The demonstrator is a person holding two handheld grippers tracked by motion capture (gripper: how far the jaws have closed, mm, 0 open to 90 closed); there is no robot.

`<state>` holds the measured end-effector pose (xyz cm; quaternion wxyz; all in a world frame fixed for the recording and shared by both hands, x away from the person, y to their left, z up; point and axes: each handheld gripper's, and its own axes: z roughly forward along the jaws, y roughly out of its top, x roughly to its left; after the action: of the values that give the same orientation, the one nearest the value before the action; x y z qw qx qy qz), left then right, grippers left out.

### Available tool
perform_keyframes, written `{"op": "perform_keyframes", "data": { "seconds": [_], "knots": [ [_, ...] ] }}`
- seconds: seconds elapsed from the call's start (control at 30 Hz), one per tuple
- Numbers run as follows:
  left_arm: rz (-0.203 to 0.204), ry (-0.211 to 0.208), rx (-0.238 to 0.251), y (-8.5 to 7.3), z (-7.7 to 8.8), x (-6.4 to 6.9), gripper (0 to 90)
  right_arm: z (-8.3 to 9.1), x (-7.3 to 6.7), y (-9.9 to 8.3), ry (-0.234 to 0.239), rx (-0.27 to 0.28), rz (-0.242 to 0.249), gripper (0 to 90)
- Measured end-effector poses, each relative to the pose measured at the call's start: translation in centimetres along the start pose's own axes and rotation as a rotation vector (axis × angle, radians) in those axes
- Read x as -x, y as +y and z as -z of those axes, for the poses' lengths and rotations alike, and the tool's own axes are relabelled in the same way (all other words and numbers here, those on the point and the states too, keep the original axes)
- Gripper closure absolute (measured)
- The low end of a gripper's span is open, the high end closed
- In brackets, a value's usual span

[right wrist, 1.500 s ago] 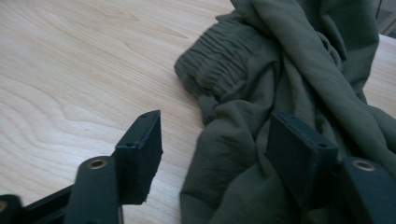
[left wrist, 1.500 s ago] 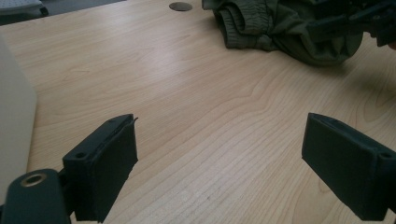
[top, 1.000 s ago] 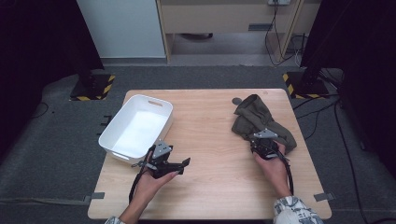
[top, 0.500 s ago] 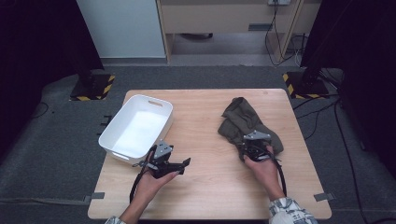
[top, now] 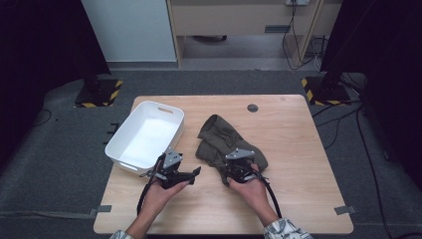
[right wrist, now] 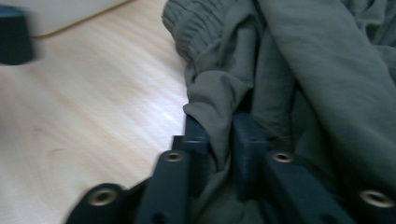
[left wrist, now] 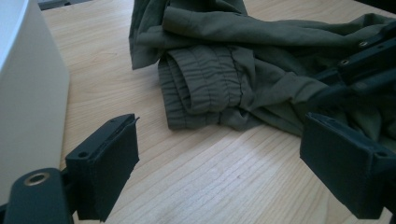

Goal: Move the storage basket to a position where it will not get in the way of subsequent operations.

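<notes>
A: Olive fabric, a crumpled garment [top: 225, 142], was seen near the table's [top: 308, 149] middle, its long axis running from about eleven o'clock to five o'clock. How was it held?

B: A fold was pinched by the right gripper [right wrist: 219, 140] at the garment's near end; its jaws had just been opening slightly, though cloth was still clamped between them.

A: And the left gripper [left wrist: 224, 172]?

B: It was kept spread wide and empty, the garment lying at about two o'clock from it and the white bin [top: 144, 137] at ten o'clock. The right hand was judged nearer. No label or writing could be read.
</notes>
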<state>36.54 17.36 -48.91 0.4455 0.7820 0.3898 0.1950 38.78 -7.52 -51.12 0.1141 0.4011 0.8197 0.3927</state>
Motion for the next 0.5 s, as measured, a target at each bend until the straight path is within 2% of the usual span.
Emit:
{"op": "perform_keyframes", "data": {
  "seconds": [0.13, 0.17, 0.23, 0.37, 0.5],
  "knots": [
    [-0.006, 0.009, -0.003, 0.0, 0.0, -0.1, 11.2, 0.4, -1.1, 0.5, 0.013, -0.030, 0.058, 50.8],
    [-0.009, 0.011, -0.005, -0.1, 0.0, -0.1, 11.3, 0.6, -1.2, 0.7, 0.013, -0.036, 0.070, 47.3],
    [-0.013, 0.014, -0.009, -0.1, -0.1, 0.0, 11.3, 1.4, -1.2, 1.1, 0.003, -0.037, 0.089, 43.8],
    [-0.019, 0.017, -0.011, -0.1, -0.1, 0.1, 11.3, 2.9, -0.7, 2.4, -0.011, -0.011, 0.089, 41.8],
    [-0.025, 0.019, -0.021, -0.2, -0.3, 0.2, 11.3, 3.3, 0.0, 3.9, -0.036, 0.005, 0.096, 40.2]
  ]
}}
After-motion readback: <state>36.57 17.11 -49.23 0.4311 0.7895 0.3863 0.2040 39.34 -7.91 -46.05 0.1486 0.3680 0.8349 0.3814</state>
